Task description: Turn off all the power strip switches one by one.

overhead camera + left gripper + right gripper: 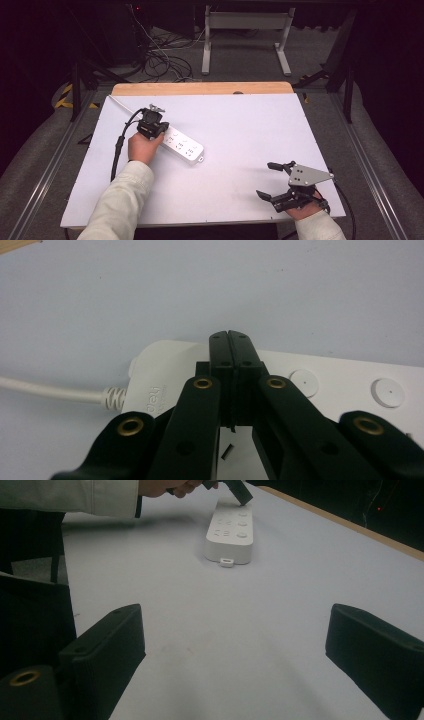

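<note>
A white power strip (182, 145) lies slanted on the white table (240, 130), left of centre; its white cord (120, 104) runs off to the far left corner. My left gripper (157, 131) is shut, its tips resting on the strip's cord end. In the left gripper view the jaws (231, 337) are pressed together with nothing between them, over the strip (320, 385) near its round buttons, with the cord (50, 390) off to the left. My right gripper (269, 180) stands open near the front right, holding nothing. The right gripper view (235, 645) looks toward the strip (230, 537) and the left gripper (240, 492).
A wooden strip (200, 88) borders the table's far edge. Beyond it, a desk frame (245, 35) and loose cables (160, 60) are on the floor. A small white tab (200, 160) sticks out of the strip's near end.
</note>
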Motion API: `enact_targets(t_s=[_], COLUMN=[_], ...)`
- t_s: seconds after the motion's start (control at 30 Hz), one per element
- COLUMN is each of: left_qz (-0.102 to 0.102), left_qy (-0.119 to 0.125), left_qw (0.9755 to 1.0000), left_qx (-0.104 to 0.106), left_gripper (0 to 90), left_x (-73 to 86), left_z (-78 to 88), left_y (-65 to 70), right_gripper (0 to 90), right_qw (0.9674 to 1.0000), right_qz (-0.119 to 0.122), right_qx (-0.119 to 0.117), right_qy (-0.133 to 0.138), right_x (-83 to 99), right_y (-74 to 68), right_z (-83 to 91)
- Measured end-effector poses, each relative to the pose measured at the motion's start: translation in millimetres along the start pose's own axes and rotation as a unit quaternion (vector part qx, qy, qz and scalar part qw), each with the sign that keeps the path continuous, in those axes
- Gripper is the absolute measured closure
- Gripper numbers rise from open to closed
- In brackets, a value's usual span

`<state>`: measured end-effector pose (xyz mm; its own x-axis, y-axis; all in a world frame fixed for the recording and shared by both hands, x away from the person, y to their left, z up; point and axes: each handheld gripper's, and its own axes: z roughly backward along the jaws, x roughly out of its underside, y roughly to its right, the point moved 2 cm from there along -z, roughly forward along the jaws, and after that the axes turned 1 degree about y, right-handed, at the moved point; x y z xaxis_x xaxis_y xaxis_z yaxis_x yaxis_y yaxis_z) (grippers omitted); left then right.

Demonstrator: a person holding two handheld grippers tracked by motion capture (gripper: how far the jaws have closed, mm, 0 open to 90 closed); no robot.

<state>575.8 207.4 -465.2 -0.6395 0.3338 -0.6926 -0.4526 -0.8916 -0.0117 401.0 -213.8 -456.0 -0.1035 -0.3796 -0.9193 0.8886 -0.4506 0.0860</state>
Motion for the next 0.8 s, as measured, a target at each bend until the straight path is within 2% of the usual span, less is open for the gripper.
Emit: enact_targets(t_s=[0.27,0.5,0.6,0.7,0.8], left_qz=[0.0,-0.014,-0.014,-0.024,-0.018], left_qy=[0.001,0.001,0.002,0.003,0.004], left_qw=[1.0,0.9998,0.9998,0.9994,0.9996], left_qx=[-0.003,-0.013,-0.014,-0.024,-0.021], left_gripper=[90.0,90.0,90.0,90.0,90.0], left_x=[1.3,1.8,2.6,2.7,2.7], left_z=[-1.2,-2.8,-2.6,-3.0,-3.3], left_y=[-0.7,1.6,2.2,4.1,4.3], right_gripper=[9.3,9.3,9.3,9.3,9.3], right_qw=[1.0,1.0,1.0,1.0,1.0], right_qz=[0.0,0.001,0.0,0.001,0.002], right_qx=[-0.001,-0.002,-0.002,-0.002,-0.002], right_qy=[0.0,-0.001,-0.001,-0.001,-0.001], right_x=[0.0,0.0,0.0,0.0,0.0], right_y=[-0.2,-0.4,-0.6,-0.7,-0.7], right_z=[0.0,-0.3,-0.2,-0.2,-0.3])
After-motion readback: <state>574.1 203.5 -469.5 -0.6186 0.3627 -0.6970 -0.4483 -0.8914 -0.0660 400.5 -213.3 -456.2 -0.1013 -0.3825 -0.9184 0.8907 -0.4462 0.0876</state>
